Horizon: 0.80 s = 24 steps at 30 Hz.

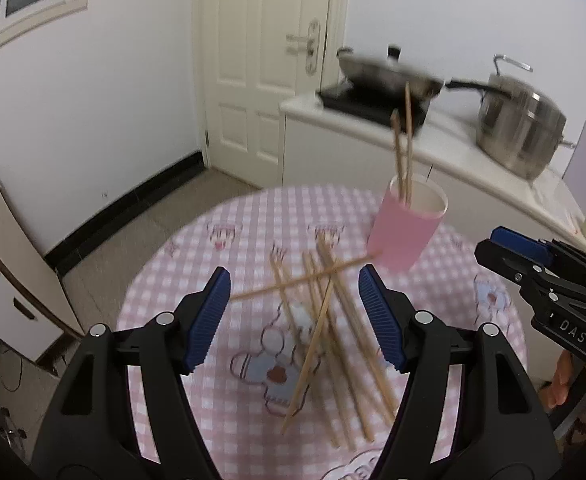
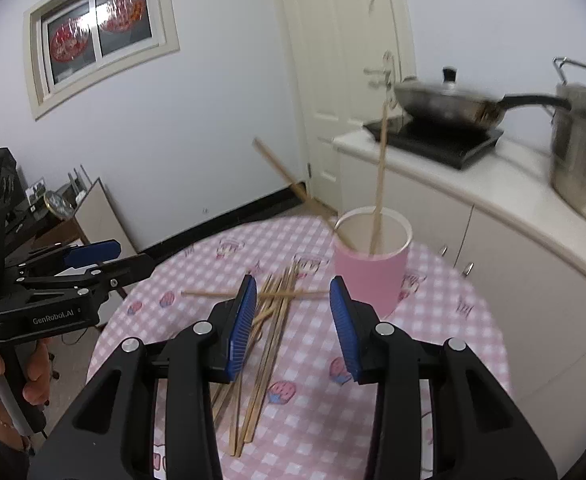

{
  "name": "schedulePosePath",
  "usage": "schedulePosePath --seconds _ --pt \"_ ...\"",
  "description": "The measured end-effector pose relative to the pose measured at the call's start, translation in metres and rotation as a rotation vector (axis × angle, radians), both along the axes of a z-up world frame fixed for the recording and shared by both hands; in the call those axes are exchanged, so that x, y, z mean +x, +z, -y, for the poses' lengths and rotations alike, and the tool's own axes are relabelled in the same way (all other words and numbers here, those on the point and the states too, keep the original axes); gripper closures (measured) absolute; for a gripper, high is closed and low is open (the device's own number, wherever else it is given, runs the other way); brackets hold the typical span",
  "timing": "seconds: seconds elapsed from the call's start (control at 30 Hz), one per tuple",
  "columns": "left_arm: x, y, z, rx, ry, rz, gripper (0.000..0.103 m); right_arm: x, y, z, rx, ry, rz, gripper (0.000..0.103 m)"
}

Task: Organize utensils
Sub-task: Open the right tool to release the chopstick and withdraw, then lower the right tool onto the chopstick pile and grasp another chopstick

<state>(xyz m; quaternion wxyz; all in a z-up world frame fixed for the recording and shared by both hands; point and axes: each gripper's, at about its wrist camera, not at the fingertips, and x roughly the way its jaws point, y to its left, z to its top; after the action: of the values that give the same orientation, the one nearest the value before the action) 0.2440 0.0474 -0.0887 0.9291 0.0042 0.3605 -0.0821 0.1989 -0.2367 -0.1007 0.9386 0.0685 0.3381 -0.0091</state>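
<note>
A pile of several wooden chopsticks (image 1: 333,332) lies crossed on the pink checked tablecloth (image 1: 245,240). It also shows in the right wrist view (image 2: 277,320). A pink cup (image 1: 407,226) stands at the back right of the table and holds two chopsticks (image 1: 404,148). The cup (image 2: 371,264) holds two spread chopsticks (image 2: 380,176) in the right wrist view. My left gripper (image 1: 295,316) is open and empty above the pile. My right gripper (image 2: 293,326) is open and empty above the table, just in front of the cup.
A white counter (image 1: 453,148) stands behind the table with a wok on a black hob (image 1: 389,80) and a steel pot (image 1: 521,128). A white door (image 1: 265,60) is at the back. A low cabinet (image 1: 17,280) stands left on the floor.
</note>
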Motion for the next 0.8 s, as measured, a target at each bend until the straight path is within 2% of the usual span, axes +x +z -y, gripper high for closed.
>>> schedulePosePath --seconds 0.27,0.5,0.57,0.7,0.77,0.8 --pt "0.017 -0.06 0.01 0.029 -0.063 -0.164 0.037 0.008 -0.042 -0.007 0.028 0.009 -0.1 0.067" --pt "0.029 -0.097 0.018 0.046 -0.075 -0.235 0.037 0.016 -0.07 -0.006 0.051 0.01 -0.172 0.067" --pt "0.032 -0.105 0.016 0.045 -0.077 -0.253 0.044 0.018 -0.076 -0.005 0.059 0.01 -0.187 0.067" --pt "0.035 -0.119 0.01 0.028 -0.082 -0.29 0.068 0.026 -0.092 -0.002 0.079 0.017 -0.229 0.067" --pt "0.037 -0.12 0.008 0.021 -0.079 -0.289 0.073 0.031 -0.099 -0.003 0.08 0.02 -0.252 0.067" --pt "0.037 -0.121 0.007 0.015 -0.076 -0.288 0.08 0.033 -0.102 -0.004 0.078 0.021 -0.261 0.067"
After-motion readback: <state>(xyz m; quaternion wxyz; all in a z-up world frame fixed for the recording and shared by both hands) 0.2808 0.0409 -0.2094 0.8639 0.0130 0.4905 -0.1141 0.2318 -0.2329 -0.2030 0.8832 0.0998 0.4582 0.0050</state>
